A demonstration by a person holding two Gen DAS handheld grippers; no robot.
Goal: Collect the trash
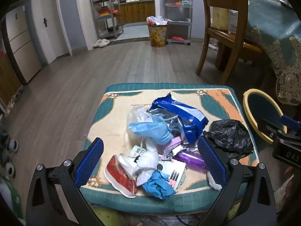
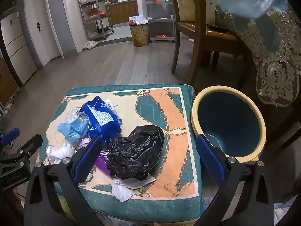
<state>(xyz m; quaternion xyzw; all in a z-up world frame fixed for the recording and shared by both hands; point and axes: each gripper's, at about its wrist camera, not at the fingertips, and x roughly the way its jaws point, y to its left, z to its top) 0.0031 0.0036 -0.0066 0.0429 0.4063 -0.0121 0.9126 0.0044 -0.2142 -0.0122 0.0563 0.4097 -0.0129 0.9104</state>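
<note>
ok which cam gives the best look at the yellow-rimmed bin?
Right wrist. The round yellow-rimmed blue bin shows nearly whole there, opening and inside wall visible, beside the patterned cushion. The left wrist view catches only part of its rim at the frame's right edge, partly blocked by the other gripper.

One cushion [image 1: 116,101], one blue foil wrapper [image 1: 180,113], one black plastic bag [image 2: 135,150], one blue face mask [image 1: 150,131], one purple wrapper [image 1: 190,158], one red patterned packet [image 1: 120,177], one yellow-rimmed bin [image 2: 195,116], one flowered bin [image 1: 157,35], one wooden chair [image 1: 225,35], two metal shelf racks [image 1: 105,9]
</note>
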